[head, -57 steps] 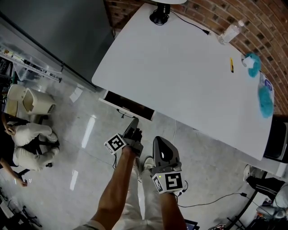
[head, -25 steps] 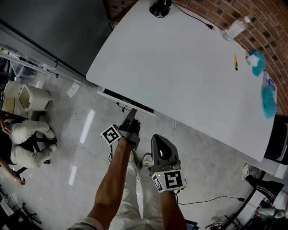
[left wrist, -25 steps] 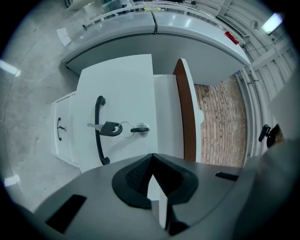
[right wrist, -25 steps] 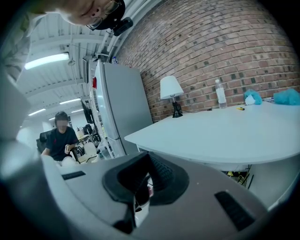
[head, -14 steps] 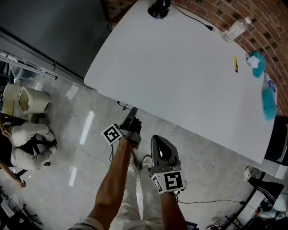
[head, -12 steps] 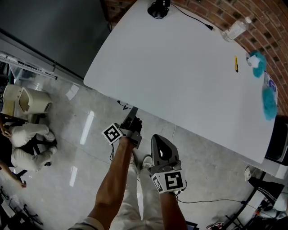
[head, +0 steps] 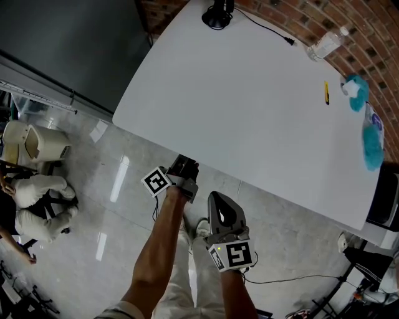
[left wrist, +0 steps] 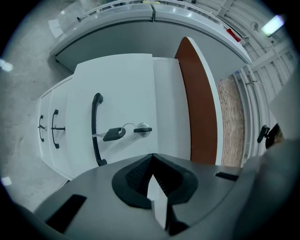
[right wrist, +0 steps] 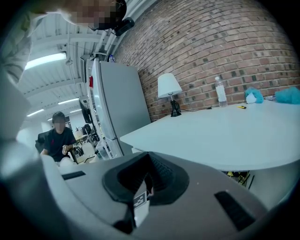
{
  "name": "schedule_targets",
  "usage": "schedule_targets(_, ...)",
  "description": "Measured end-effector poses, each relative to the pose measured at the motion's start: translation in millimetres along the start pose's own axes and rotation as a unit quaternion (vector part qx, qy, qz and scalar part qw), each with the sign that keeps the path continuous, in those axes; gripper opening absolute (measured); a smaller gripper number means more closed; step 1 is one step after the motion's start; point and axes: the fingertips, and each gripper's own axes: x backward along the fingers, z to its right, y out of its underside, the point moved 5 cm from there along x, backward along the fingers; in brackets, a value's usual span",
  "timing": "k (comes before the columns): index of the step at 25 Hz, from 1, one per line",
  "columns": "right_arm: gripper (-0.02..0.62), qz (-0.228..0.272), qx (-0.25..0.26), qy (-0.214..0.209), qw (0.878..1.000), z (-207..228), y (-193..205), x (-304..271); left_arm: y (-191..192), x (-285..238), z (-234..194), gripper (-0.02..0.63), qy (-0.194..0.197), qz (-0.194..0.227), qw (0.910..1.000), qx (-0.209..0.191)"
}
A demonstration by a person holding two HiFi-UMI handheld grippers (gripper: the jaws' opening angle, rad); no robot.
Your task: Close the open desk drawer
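The white drawer front (left wrist: 126,93) fills the left gripper view, with a black bar handle (left wrist: 96,129) and a key (left wrist: 114,134) hanging from its lock (left wrist: 143,129). It looks level with the cabinet face beside it. My left gripper (left wrist: 152,157) is shut and empty, a short way off this front. In the head view the left gripper (head: 184,164) sits at the near edge of the white table (head: 249,106), and no drawer shows past that edge. My right gripper (head: 217,200) is shut and empty, held back over the floor, with its jaws (right wrist: 149,157) aimed across the table.
Two lower drawers with small handles (left wrist: 54,127) sit below. On the table are a lamp base (head: 216,17), a bottle (head: 325,42), a yellow pen (head: 325,91) and teal cloths (head: 368,134). A person (head: 37,199) sits on the floor at left. A grey fridge (right wrist: 117,105) stands beyond.
The drawer that stuck out from under the table edge has slid back out of the head view. My left gripper moved forward to the table edge; the right gripper barely moved.
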Motion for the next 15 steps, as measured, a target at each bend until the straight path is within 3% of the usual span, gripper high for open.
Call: schedule_targets(15,0.002,-0.008,0.003,0.0,1.0,2,5,-3,-2,1,-12,0.008,-0.022,-0.011,0.9995,-0.022)
